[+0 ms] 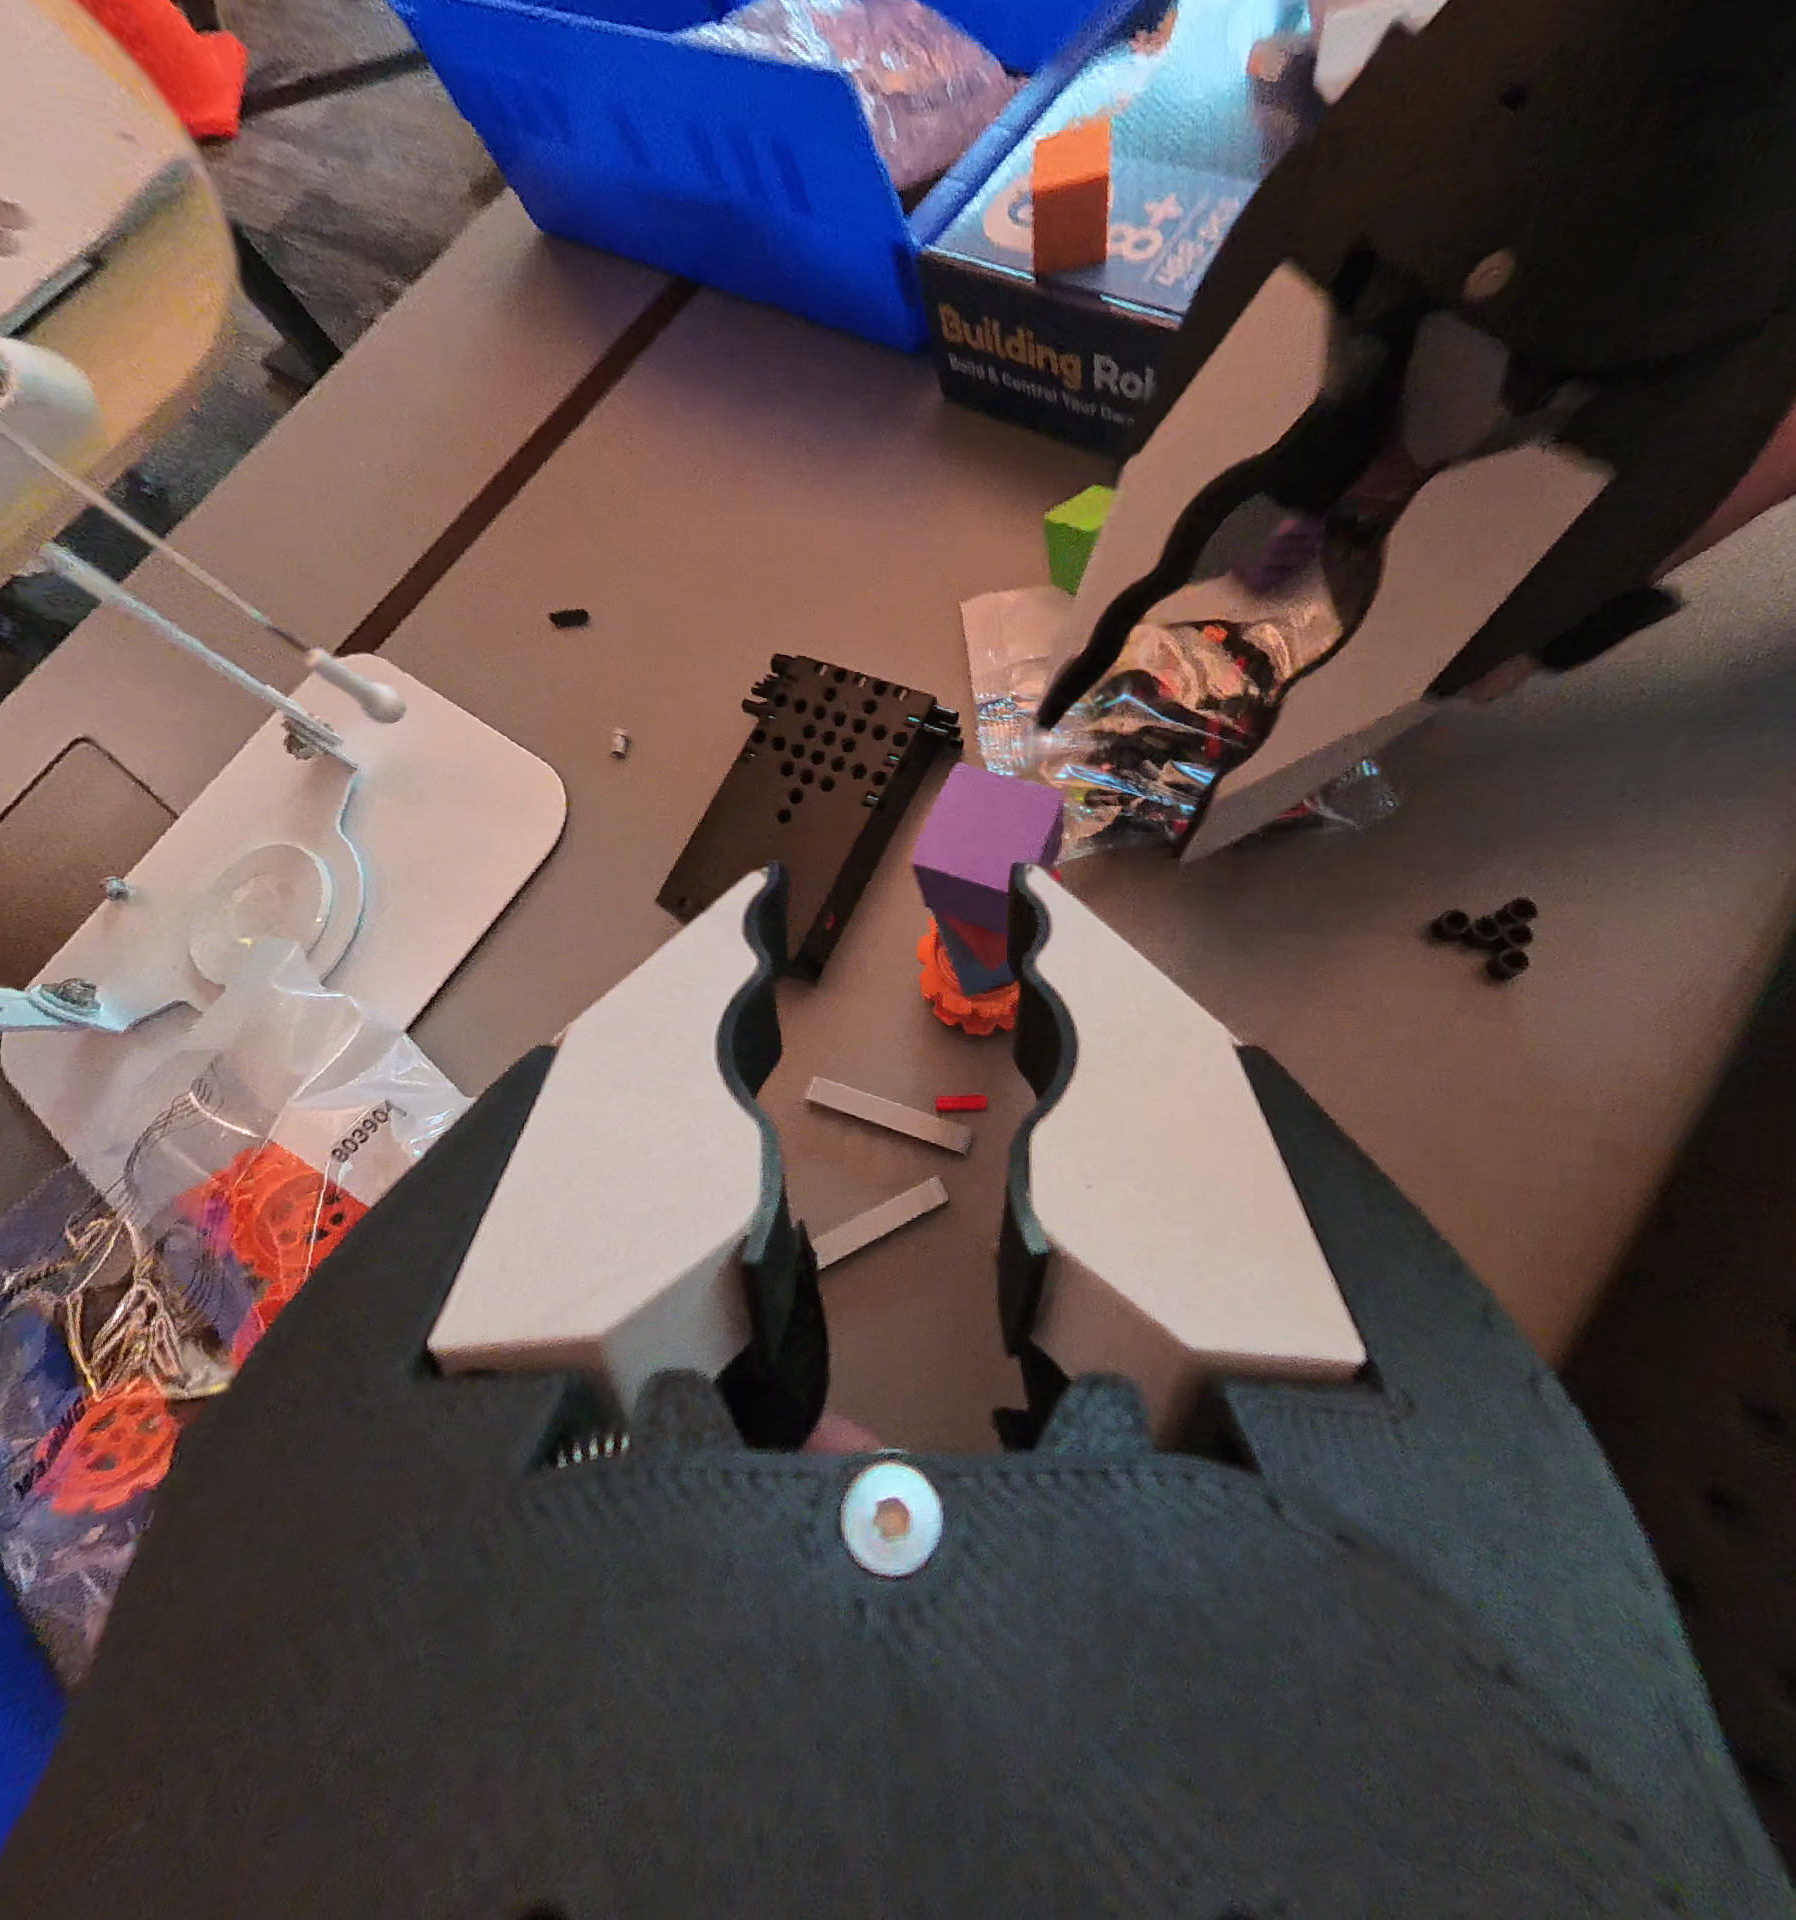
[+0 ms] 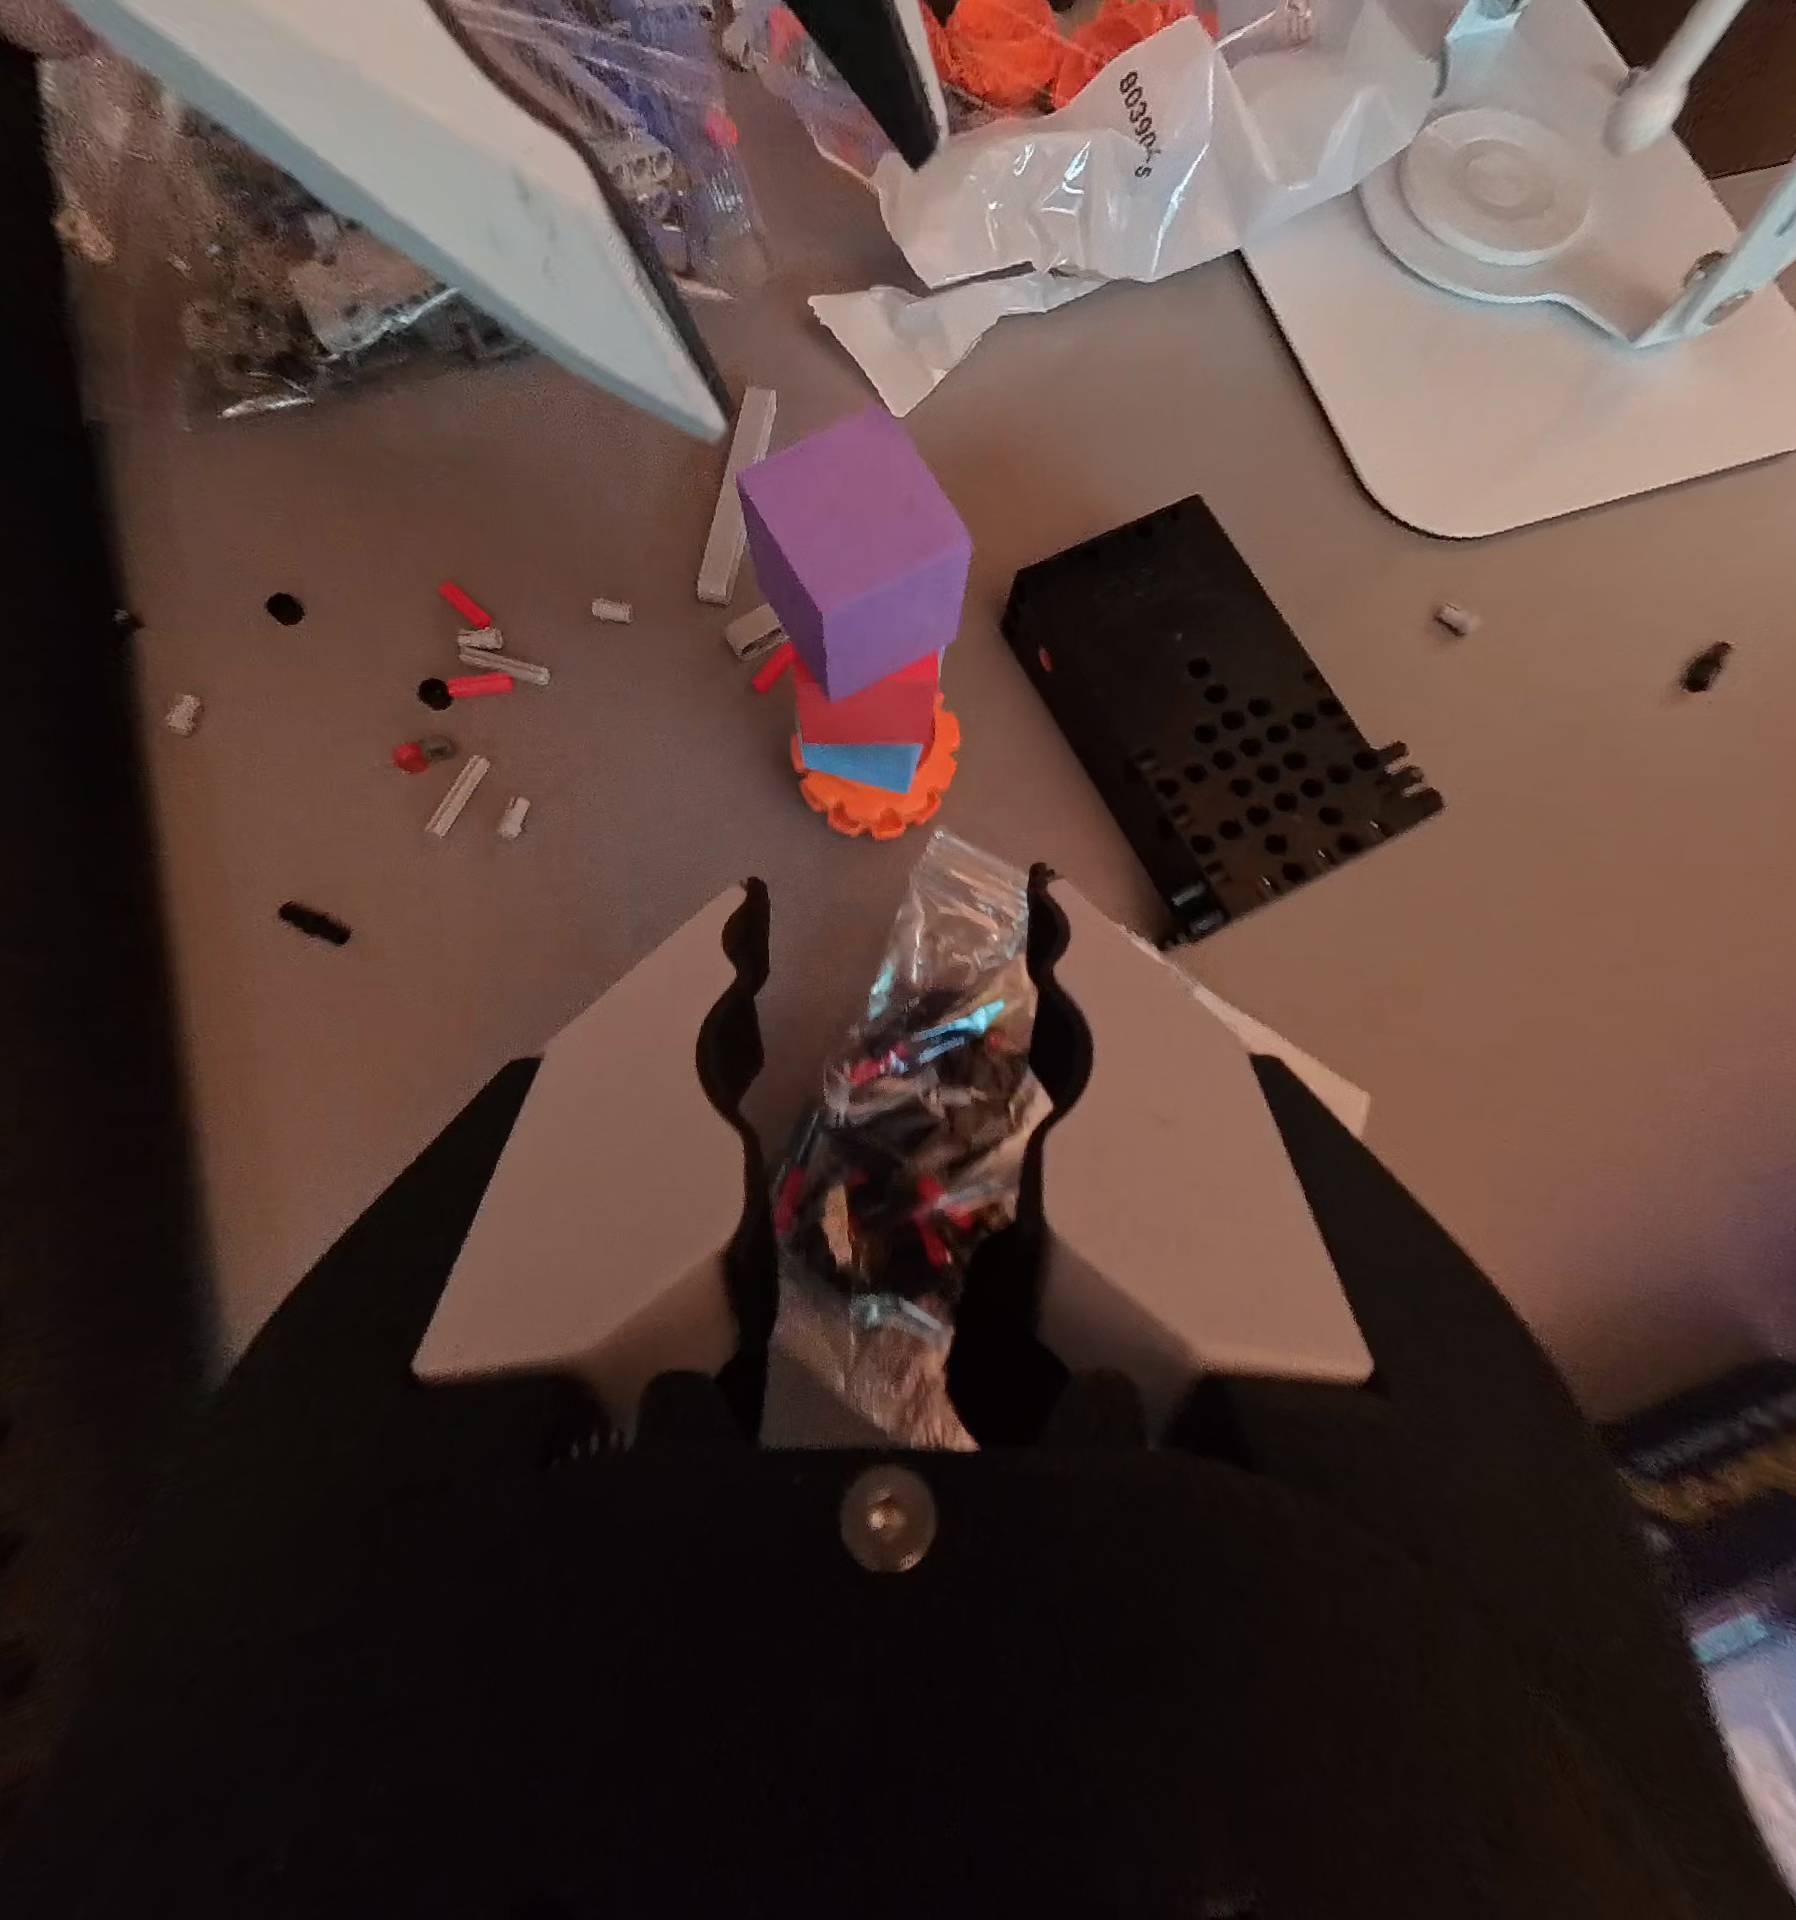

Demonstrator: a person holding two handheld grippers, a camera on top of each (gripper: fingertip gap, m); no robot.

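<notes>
Showing two hand-held grippers above a cluttered table (image 1: pixel 1496 1091), a small block stack between them.

Nearest the camera in the left wrist view, the left gripper (image 1: pixel 894 894) hovers with its jaws spread and nothing between them; below the gap lie two grey strips (image 1: pixel 889 1114) and a red pin (image 1: pixel 961 1102). Just beyond its tips stands the stack: a purple cube (image 1: pixel 987 836) over a red block (image 2: pixel 868 701) and a blue wedge (image 2: pixel 858 764), all on an orange gear (image 2: pixel 878 805). A black perforated plate (image 1: pixel 821 800) lies beside it. Farther off, the right gripper (image 2: pixel 899 899) is also spread, over a clear bag of small parts (image 2: pixel 915 1174); whether it touches the bag cannot be told. Beyond are a green block (image 1: pixel 1076 535), a printed box (image 1: pixel 1050 353) bearing an orange block (image 1: pixel 1070 197), and a blue bin (image 1: pixel 707 156).
</notes>
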